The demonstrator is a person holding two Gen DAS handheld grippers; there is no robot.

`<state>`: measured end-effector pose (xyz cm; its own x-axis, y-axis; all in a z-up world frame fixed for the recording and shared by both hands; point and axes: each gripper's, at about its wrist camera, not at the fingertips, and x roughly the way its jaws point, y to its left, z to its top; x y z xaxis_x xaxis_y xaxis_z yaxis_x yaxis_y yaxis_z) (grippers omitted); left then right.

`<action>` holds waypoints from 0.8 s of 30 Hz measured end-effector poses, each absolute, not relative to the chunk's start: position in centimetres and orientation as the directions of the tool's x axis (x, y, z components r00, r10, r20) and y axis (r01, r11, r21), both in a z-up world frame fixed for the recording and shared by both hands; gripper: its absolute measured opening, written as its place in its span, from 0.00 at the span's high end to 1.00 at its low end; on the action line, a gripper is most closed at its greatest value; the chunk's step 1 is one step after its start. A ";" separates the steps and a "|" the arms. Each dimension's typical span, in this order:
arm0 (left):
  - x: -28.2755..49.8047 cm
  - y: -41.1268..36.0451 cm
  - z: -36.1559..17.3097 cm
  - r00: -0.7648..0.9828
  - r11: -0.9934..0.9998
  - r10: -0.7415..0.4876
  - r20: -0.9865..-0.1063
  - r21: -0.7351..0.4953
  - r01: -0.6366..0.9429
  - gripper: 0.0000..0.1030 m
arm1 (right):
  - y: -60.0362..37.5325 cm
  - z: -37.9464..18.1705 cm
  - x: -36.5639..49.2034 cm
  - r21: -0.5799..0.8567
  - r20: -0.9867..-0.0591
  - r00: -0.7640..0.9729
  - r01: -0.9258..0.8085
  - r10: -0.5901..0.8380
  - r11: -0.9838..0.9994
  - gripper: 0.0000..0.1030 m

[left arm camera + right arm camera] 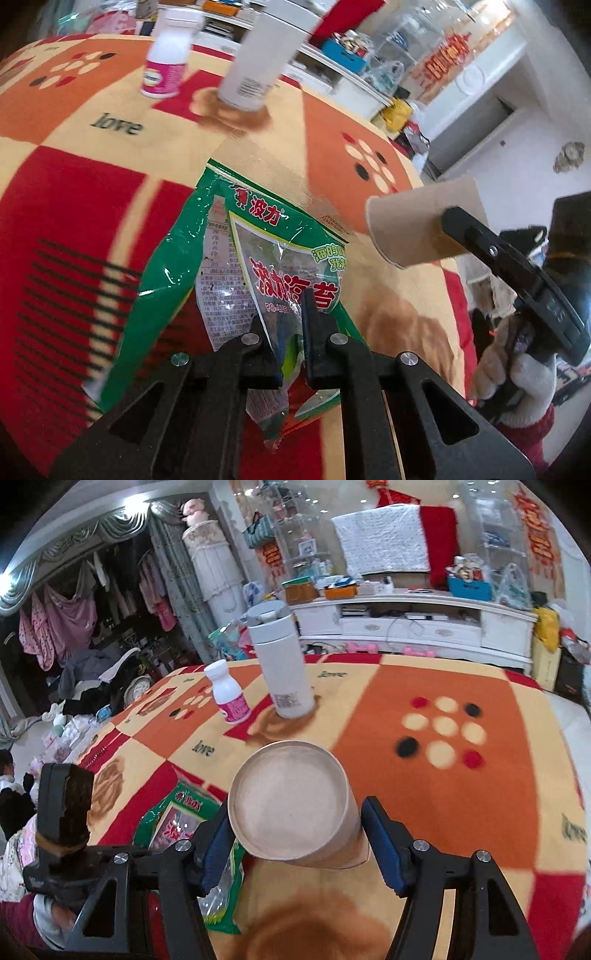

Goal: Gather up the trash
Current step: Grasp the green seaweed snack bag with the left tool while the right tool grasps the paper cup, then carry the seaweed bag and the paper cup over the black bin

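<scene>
The left gripper (291,332) is pinching the green snack wrapper (258,258) above the desk (74,184), the right gripper (295,834) is clamping the paper cup (291,808) sideways, risking crushing or slipping.

Before me I count one green seaweed snack wrapper (258,266) pinched in my left jaws, one brown paper cup (295,808) between my right jaws, one tall white flask (280,664), one small white bottle with a pink label (229,694), and one patterned blanket (461,794) under all.
</scene>
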<state>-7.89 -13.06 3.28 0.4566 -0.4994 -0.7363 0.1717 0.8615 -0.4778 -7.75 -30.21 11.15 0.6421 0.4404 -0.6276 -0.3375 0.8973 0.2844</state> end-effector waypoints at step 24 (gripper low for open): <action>-12.2 -26.2 6.4 0.378 0.805 -0.581 -0.721 -0.438 0.401 0.96 | -44.2 12.2 -19.6 0.302 -0.617 0.749 -0.057 0.240 0.952 0.37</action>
<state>-12.20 -26.16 6.43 0.3777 -0.5807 -0.7212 0.4008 0.8047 -0.4381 -19.60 -44.20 12.24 0.7490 0.2405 -0.6174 -0.0566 0.9516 0.3021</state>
